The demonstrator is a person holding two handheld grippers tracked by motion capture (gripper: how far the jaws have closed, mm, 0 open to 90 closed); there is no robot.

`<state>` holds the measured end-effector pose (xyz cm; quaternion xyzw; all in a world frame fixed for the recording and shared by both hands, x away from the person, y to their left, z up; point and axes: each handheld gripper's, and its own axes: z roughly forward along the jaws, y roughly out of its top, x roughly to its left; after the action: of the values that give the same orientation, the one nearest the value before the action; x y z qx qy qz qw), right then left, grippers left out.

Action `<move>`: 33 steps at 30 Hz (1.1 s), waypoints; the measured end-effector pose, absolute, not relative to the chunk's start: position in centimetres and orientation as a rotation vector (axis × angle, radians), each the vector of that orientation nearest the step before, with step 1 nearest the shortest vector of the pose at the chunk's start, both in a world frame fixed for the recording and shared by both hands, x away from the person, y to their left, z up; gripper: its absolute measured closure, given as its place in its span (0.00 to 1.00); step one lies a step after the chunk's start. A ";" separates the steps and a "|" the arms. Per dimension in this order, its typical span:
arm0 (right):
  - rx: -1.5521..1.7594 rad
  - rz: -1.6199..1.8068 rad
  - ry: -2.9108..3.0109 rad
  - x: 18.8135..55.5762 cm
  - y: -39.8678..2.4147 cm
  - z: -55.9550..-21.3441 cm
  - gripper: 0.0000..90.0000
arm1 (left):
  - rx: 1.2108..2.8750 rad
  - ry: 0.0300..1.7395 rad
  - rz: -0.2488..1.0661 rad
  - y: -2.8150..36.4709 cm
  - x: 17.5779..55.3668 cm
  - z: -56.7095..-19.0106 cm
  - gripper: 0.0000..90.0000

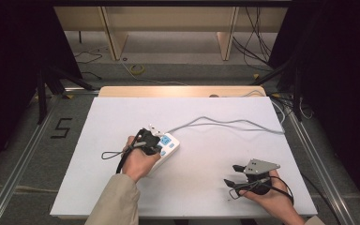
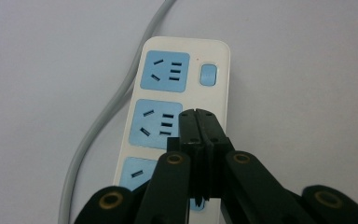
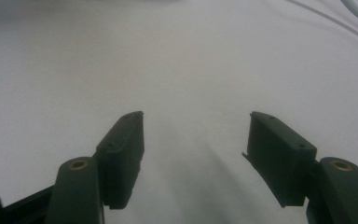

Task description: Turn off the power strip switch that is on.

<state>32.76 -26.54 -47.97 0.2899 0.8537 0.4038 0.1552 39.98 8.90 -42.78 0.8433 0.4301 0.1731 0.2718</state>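
On the white table (image 1: 122, 197) from the high view, the left gripper (image 1: 153, 132) sits over a power strip (image 1: 168, 146) near the middle (grey cable (image 1: 225, 123) trailing away), the right gripper (image 1: 232, 176) well apart. Left gripper view: jaws pressed together, empty, above the strip's blue sockets (image 2: 163, 71). Right gripper view: jaws spread over bare table.
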 end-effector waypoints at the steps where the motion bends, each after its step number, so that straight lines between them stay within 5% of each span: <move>1: 0.830 1.155 2.447 32.8 -26.6 -48.0 0.41 | 2.276 1.154 0.467 8.9 40.0 -42.8 0.99; 33: 0.828 1.154 2.444 32.8 -26.6 -47.9 0.41 | 2.318 1.138 0.458 7.6 41.2 -42.7 0.99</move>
<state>32.77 -26.60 -47.94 0.2892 0.8539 0.4032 0.1569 41.24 7.62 -42.65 0.8543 0.4195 0.1689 0.2564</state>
